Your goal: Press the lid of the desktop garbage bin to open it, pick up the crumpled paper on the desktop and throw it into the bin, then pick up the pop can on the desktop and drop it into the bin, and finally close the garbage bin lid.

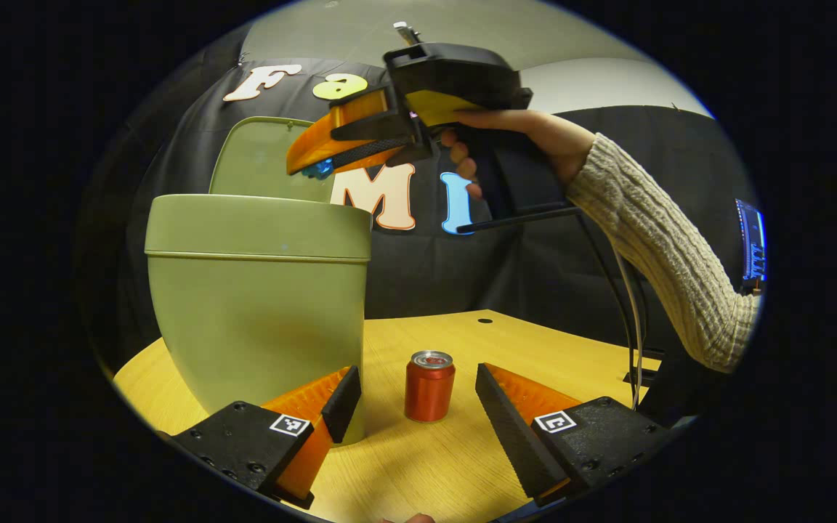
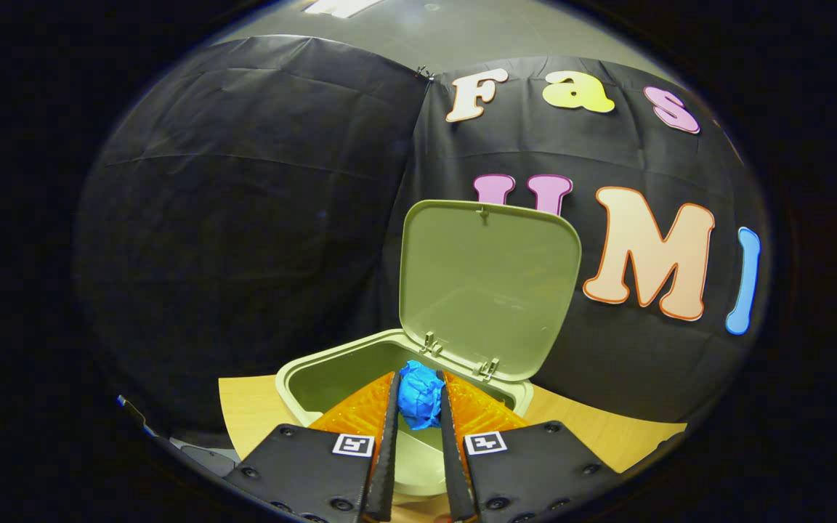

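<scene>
The olive-green bin (image 1: pixel 259 312) stands on the wooden table with its lid (image 1: pixel 266 156) swung up. In the right gripper view the lid (image 2: pixel 487 287) stands upright behind the bin's open mouth (image 2: pixel 331 381). My right gripper (image 2: pixel 418 403) is shut on a blue crumpled paper (image 2: pixel 420 403), held above that opening. From the left gripper view the right gripper (image 1: pixel 313 163) hovers over the bin, and the paper (image 1: pixel 317 170) peeks out at its tips. A red pop can (image 1: pixel 429 386) stands upright on the table, just ahead of my open left gripper (image 1: pixel 418 407).
A person's hand and knitted sleeve (image 1: pixel 665 247) hold the right gripper at the upper right. The wooden table (image 1: pixel 535 345) has a small hole (image 1: pixel 484 320) near its back edge. Cables (image 1: pixel 633 341) hang at the table's right side.
</scene>
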{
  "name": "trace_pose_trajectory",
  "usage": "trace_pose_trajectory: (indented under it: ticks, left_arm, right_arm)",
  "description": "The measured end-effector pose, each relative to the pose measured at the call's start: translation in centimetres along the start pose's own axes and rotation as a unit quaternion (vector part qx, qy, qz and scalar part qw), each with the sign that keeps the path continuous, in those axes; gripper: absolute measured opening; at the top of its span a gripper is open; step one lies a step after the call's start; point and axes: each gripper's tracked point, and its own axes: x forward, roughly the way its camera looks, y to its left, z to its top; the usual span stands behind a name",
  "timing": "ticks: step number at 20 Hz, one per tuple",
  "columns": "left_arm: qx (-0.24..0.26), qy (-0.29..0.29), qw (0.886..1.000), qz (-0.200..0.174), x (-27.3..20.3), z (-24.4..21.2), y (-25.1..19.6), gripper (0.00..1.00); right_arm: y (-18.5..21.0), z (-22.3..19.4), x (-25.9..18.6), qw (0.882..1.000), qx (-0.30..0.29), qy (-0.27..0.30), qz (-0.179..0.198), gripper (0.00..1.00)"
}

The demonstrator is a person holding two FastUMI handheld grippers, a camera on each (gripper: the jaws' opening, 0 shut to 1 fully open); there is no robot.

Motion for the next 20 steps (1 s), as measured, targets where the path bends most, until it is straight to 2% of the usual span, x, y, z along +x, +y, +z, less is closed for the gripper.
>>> trace_pose_trajectory:
  ticks: [1, 2, 3, 4, 5, 8, 11, 12, 15, 17, 18, 20]
  left_arm:
    - [-0.001, 0.001, 1.000, 0.001, 0.0, -0.1, 0.1, 0.96]
    - [-0.001, 0.002, 1.000, 0.001, 0.0, -0.1, 0.1, 0.97]
    - [-0.001, 0.004, 1.000, 0.000, 0.1, -0.1, 0.1, 0.97]
    - [-0.003, 0.005, 1.000, -0.001, 0.2, -0.2, 0.0, 0.98]
    - [-0.003, 0.007, 1.000, -0.003, 0.3, -0.3, 0.0, 0.98]
    - [0.001, 0.010, 1.000, -0.006, 0.2, -0.4, -0.3, 0.98]
    - [0.010, 0.011, 1.000, -0.011, 0.4, -0.8, -1.0, 0.98]
    - [0.013, 0.012, 1.000, -0.012, 0.4, -0.9, -1.2, 0.98]
    - [0.021, 0.021, 0.999, -0.017, 0.7, -1.7, -1.8, 0.98]
    - [0.024, 0.030, 0.999, -0.022, 1.1, -2.4, -2.4, 0.98]
    - [0.026, 0.034, 0.999, -0.025, 1.4, -2.8, -2.8, 0.98]
    - [0.030, 0.041, 0.998, -0.033, 2.0, -3.4, -3.6, 0.97]
  right_arm:
    - [-0.5, -0.2, 0.4, 1.000, 0.004, 0.003, -0.002, 0.30]
    - [-0.8, -0.4, 0.8, 1.000, 0.010, 0.005, -0.003, 0.34]
    - [-1.0, -0.3, 1.0, 1.000, 0.016, 0.004, -0.004, 0.32]
    - [-1.2, -0.4, 1.2, 1.000, 0.018, 0.001, -0.007, 0.43]
    - [-1.2, -0.1, 1.0, 1.000, 0.020, -0.005, -0.007, 0.48]
    - [-2.5, 0.2, 0.2, 0.999, 0.009, -0.009, -0.034, 1.00]
    - [-3.5, 0.4, -1.5, 0.999, 0.006, -0.022, -0.048, 0.96]
    - [-4.0, 0.5, -2.6, 0.998, 0.009, -0.028, -0.052, 0.98]
    - [-6.0, 0.4, -6.8, 0.996, 0.010, -0.050, -0.070, 0.98]
    - [-7.5, -0.6, -9.8, 0.994, 0.007, -0.061, -0.086, 0.96]
    - [-8.2, -1.3, -11.4, 0.993, 0.003, -0.065, -0.095, 1.00]
    - [-9.4, -2.8, -14.4, 0.991, -0.004, -0.069, -0.117, 0.98]
